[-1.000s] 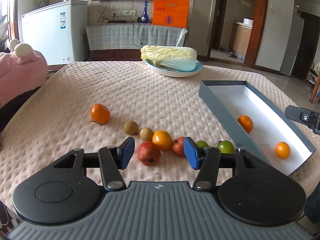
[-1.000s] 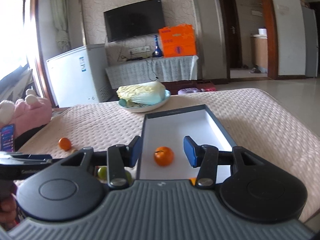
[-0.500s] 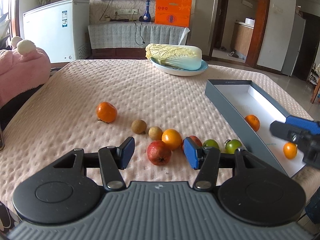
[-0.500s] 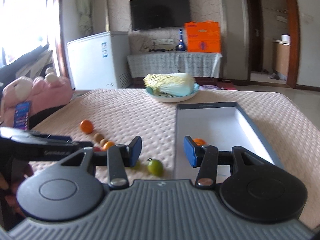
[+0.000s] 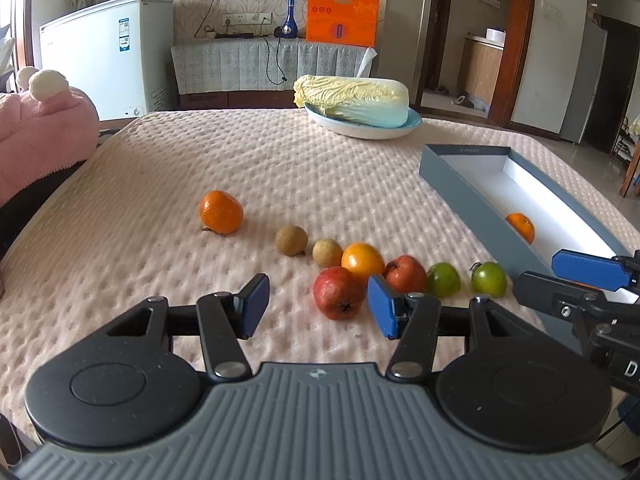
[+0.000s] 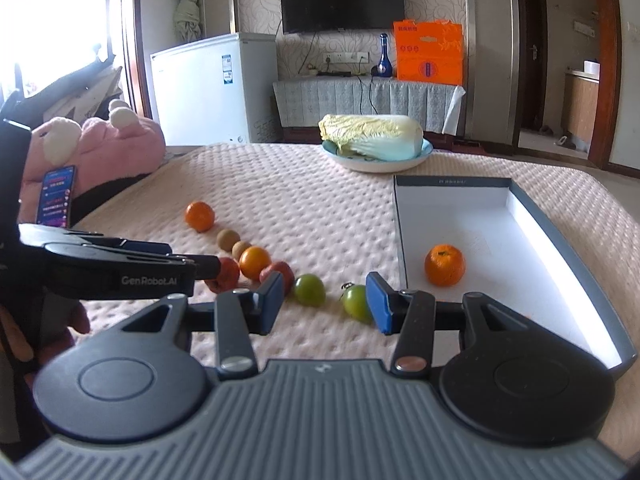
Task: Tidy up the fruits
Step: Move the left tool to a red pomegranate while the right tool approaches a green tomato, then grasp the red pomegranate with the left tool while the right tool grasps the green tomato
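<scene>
Having swung away from the box [image 6: 520, 216], the right gripper [image 6: 324, 300] is now lining up, jaws wide and empty, on the green tomato [image 6: 357, 301] just ahead, the next fruit to move.

Bright daylight from the blown-out window [image 6: 60, 20] — fisheye-bent, soft edges

The table is covered by a pink quilted cloth [image 5: 280, 168] with a bumpy, matt surface. The box [image 6: 472, 216] looks like cardboard, matt grey outside and smooth white inside. A glossy skin is shown by the green tomatoes [image 6: 310, 289], a finely pitted one by the orange [image 6: 445, 265]. The plate [image 5: 360, 128] appears glazed. Matt black plastic and ribbed grey plastic are seen on the left gripper [image 5: 318, 305].
</scene>
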